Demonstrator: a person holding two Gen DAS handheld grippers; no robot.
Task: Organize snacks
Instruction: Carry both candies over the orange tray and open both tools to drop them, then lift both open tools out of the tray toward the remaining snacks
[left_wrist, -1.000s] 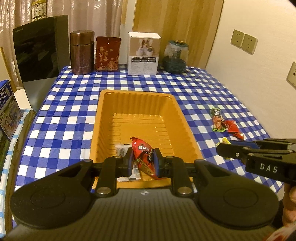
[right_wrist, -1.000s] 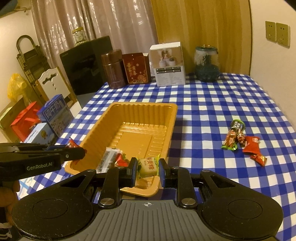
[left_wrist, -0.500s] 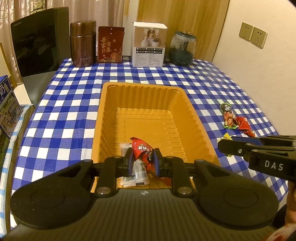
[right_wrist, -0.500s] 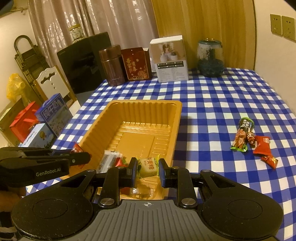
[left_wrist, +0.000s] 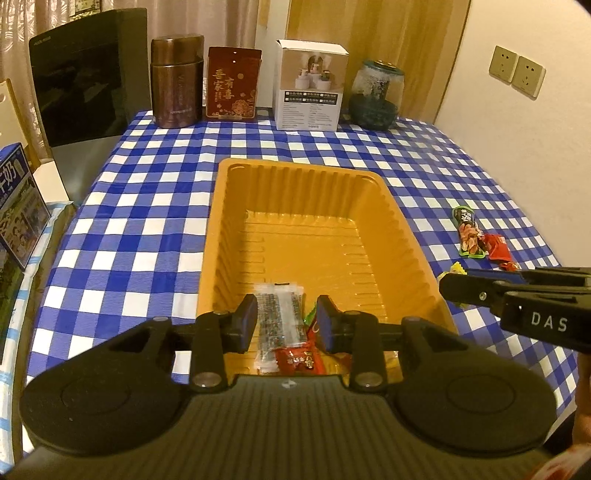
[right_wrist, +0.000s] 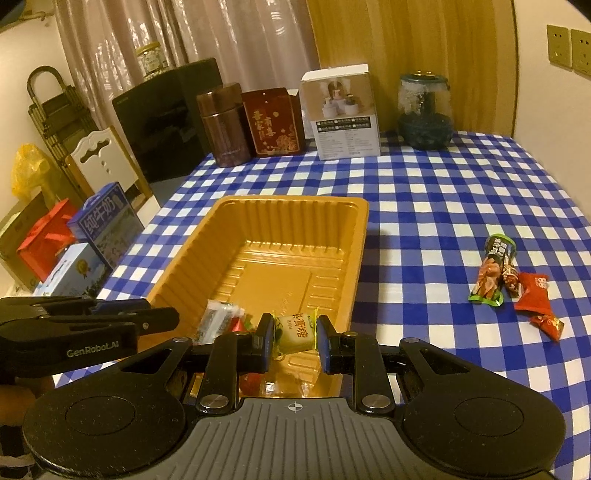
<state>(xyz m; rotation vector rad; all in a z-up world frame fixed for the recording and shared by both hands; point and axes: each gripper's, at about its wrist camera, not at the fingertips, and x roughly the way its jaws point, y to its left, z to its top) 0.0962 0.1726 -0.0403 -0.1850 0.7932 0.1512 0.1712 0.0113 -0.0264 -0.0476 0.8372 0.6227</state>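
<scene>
Two tongs over the orange tray (left_wrist: 373, 199) — my left tongs (left_wrist: 286, 324) have just parted, so the red snack (left_wrist: 300, 359) they pinched a second ago now lies loose inside. My right tongs (right_wrist: 295, 341) still clamp the yellow candy (right_wrist: 293, 332).

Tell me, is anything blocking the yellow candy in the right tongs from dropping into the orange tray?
Nothing visible blocks it. The right tongs hold the yellow candy above the near end of the orange tray. Below lie a few wrapped snacks, with bare tray floor beside them.
</scene>
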